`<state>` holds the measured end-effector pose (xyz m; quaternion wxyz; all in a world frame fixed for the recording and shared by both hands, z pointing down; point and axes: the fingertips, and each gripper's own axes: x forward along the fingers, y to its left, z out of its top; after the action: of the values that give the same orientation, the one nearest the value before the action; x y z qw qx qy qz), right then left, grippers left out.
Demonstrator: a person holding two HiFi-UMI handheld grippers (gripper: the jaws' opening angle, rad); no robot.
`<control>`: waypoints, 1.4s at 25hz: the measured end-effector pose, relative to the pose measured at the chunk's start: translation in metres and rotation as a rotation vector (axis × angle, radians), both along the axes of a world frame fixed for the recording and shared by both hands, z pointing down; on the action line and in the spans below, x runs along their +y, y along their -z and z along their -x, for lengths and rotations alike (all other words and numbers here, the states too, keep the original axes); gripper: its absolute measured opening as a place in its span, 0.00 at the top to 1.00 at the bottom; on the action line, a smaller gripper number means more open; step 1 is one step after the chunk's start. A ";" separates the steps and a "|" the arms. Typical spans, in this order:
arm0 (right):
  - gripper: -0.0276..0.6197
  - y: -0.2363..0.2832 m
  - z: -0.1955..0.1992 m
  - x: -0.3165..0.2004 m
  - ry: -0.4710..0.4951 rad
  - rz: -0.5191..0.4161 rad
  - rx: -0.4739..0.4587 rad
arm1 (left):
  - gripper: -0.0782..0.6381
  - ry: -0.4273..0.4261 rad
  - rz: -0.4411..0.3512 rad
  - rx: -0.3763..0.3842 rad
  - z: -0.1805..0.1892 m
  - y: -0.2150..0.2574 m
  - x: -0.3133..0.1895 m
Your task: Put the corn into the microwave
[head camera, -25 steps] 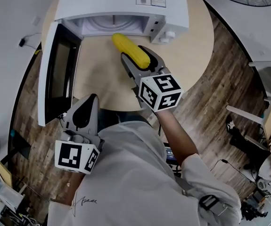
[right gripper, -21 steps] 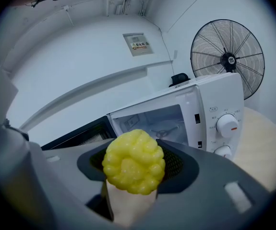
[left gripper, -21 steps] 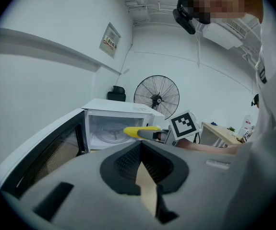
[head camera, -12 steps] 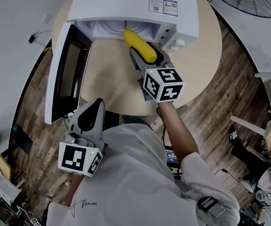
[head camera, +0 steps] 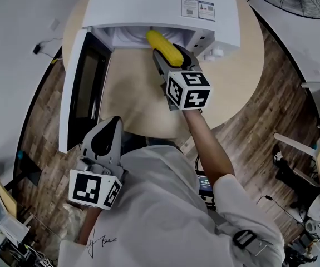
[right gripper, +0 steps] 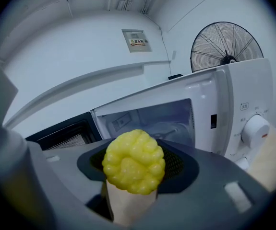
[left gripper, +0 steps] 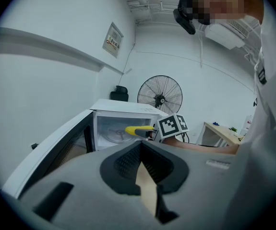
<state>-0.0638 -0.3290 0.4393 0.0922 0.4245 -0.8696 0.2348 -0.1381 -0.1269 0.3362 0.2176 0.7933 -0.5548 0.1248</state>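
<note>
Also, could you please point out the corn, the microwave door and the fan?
corn (head camera: 165, 45), head view, middle of the cob.
microwave door (head camera: 85, 88), head view, its dark window.
fan (right gripper: 224, 43), right gripper view, its grille.

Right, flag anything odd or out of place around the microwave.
Nothing stands out: the white microwave sits upright on the round wooden table, door open, and the yellow corn cob is gripped in the right tongs. No spill shows.

Microwave (head camera: 160, 4): sat on the table's (head camera: 137, 93) far side, door (head camera: 73, 88) swung left.
Corn (head camera: 164, 45): was at the microwave's opening, in the right gripper (head camera: 170, 53).
Left gripper (head camera: 109, 121): hung near-left, off the table's near edge.
</note>
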 end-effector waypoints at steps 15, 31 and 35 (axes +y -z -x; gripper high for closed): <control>0.56 -0.038 0.021 -0.039 -0.080 0.016 0.100 | 0.90 -0.035 0.034 0.009 0.027 -0.013 -0.019; 0.56 -0.056 0.033 -0.073 -0.143 -0.001 0.148 | 0.90 -0.023 0.063 0.003 0.044 -0.019 -0.020; 0.56 -0.060 0.033 -0.081 -0.153 -0.010 0.170 | 0.90 -0.019 0.069 0.002 0.048 -0.020 -0.021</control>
<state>-0.0969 -0.4096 0.4997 0.1453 0.5086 -0.8248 0.1998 -0.1859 -0.1476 0.3563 0.2443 0.7906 -0.5425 0.1452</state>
